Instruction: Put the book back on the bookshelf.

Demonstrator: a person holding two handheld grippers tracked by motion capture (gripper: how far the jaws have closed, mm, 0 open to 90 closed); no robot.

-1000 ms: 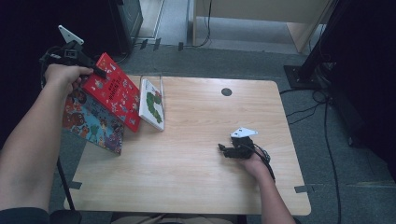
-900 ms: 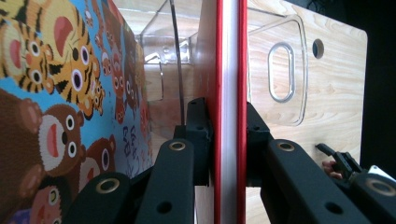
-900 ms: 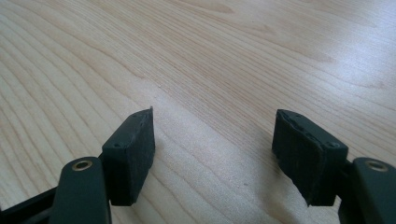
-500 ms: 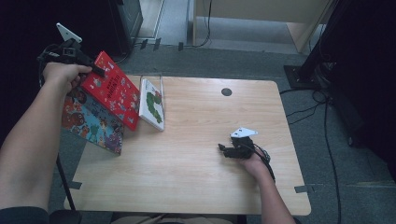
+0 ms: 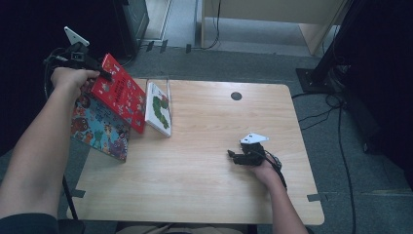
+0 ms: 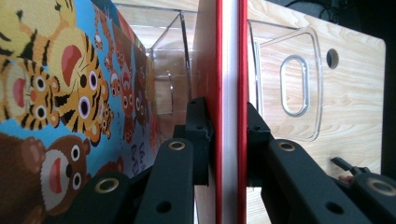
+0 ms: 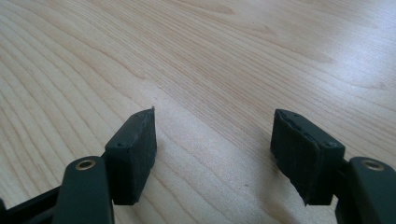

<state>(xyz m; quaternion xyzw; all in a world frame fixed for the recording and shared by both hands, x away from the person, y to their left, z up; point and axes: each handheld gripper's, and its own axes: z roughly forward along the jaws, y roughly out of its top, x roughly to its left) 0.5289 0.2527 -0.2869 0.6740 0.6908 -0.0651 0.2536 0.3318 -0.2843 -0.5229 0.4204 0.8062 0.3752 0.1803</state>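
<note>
The red book (image 5: 118, 91) sits in the upper left of the high view, lifted clear and tilted, its top corner pinched by the left tool (image 5: 103, 74). In the left gripper view that tool's jaws press on both red covers (image 6: 229, 70) with the white page block between them, so the hold is on a narrow strip near one edge. That looks like the weak point: the book's weight hangs well below the grip, and it could pivot or slide out between the pads if the hand swings or tips

Just beside it, lower in the frame, the blue animal book (image 5: 100, 127) leans at the left edge of the tabletop (image 5: 204, 195); it appears to overhang that edge, and a brush from the red book could push it off. To the right of the red one stands the white caterpillar book (image 5: 159, 108), in what seems a clear plastic holder (image 6: 289, 84) whose walls are hard to see. Misjudging that transparent rim could jam the red book against it or knock over the white book

The right tool (image 5: 237, 157) rests on the tabletop at centre right, jaws spread with nothing between them, well apart from the books, so it gives no support if the red book slips
</note>
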